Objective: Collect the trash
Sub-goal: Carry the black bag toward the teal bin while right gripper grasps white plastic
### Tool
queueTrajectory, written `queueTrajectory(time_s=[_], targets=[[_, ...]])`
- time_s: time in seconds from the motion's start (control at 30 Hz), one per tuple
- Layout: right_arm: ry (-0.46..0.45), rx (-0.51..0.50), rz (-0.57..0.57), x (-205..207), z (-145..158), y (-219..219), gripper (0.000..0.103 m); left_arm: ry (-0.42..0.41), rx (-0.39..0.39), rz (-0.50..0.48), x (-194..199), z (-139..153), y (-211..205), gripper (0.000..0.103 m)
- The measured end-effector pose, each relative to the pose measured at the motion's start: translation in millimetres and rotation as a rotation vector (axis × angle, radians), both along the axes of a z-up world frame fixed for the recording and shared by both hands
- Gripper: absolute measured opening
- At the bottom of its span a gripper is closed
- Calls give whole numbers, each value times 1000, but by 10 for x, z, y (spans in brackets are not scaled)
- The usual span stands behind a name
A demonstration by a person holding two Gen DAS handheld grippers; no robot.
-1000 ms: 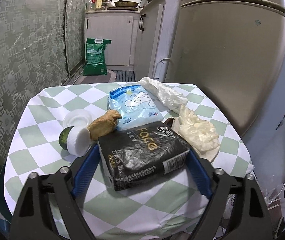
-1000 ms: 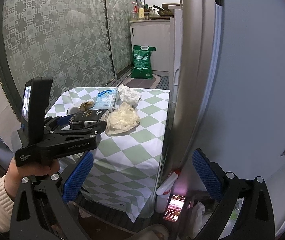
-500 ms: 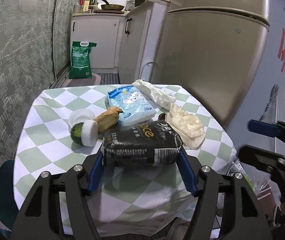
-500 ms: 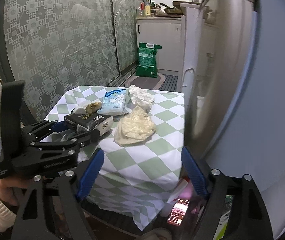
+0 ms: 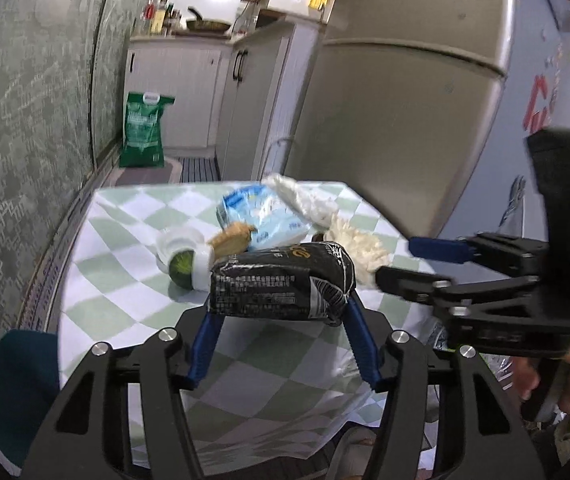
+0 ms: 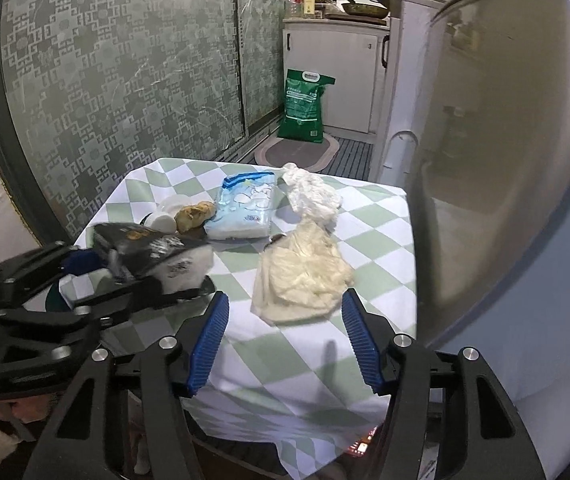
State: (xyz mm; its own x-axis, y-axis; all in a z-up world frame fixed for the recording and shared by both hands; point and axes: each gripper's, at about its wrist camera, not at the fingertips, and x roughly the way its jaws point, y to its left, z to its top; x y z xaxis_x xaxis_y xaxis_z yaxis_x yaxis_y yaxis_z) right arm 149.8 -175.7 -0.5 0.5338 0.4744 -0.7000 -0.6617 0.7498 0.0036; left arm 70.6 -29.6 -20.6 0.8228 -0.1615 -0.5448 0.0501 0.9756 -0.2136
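Note:
My left gripper (image 5: pixel 281 312) is shut on a black tissue pack (image 5: pixel 281 278) and holds it lifted above the checkered table (image 5: pixel 253 364); the pack also shows in the right wrist view (image 6: pixel 149 248). My right gripper (image 6: pixel 285 308) is open and empty, just in front of a crumpled cream plastic bag (image 6: pixel 305 272). On the table lie a blue tissue pack (image 6: pixel 245 208), a white crumpled bag (image 6: pixel 311 196), a brown scrap (image 6: pixel 195 216) and a white cup with a green item (image 5: pixel 185 266).
A grey fridge (image 6: pixel 505 160) stands right of the table. A patterned glass door (image 6: pixel 125 60) is on the left. A green sack (image 6: pixel 303 106) stands on the kitchen floor beyond. A dark teal chair (image 5: pixel 21 384) is at the table's left.
My left gripper has closed on the black pack and lifted it off the table toward me. My right gripper has swung left over the table toward the cream bag.

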Motion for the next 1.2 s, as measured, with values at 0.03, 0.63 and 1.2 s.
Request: queueTrajectory(time_s=[0.03, 0.63, 1.2], targets=[[-5, -9, 3, 8, -7, 41, 55, -17, -3, -1, -49, 37, 24, 60], [-40, -83, -53, 168, 65, 400, 3, -112, -11, 61, -522, 307, 700, 61], [-154, 42, -98, 16, 691, 499, 3, -20, 21, 215, -883, 48, 1644, 61]])
